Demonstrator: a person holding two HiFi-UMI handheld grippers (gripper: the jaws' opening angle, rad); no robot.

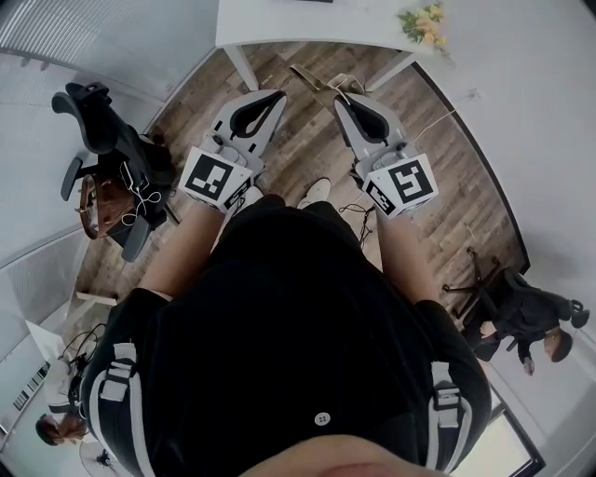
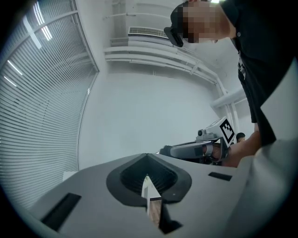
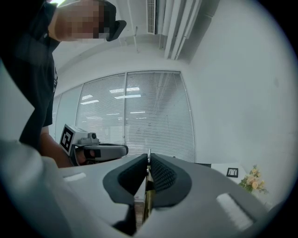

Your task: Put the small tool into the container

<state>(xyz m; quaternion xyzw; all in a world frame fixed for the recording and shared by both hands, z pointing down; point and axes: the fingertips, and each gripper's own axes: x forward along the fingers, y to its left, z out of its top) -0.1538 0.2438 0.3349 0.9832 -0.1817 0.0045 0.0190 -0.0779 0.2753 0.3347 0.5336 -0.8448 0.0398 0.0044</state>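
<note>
Here the left gripper [image 1: 272, 96] and the right gripper [image 1: 343, 101], upper middle of the head view, have jaws together on nothing, above the wooden floor [image 1: 307, 144].

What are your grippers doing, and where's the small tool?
Left gripper shut, empty. Right gripper shut, empty. Small tool and container not in view. Both grippers held over wooden floor, white table ahead.

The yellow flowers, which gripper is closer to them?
Right. The right gripper is below-left of the flowers; the left gripper is farther off, beyond it to the left.
</note>
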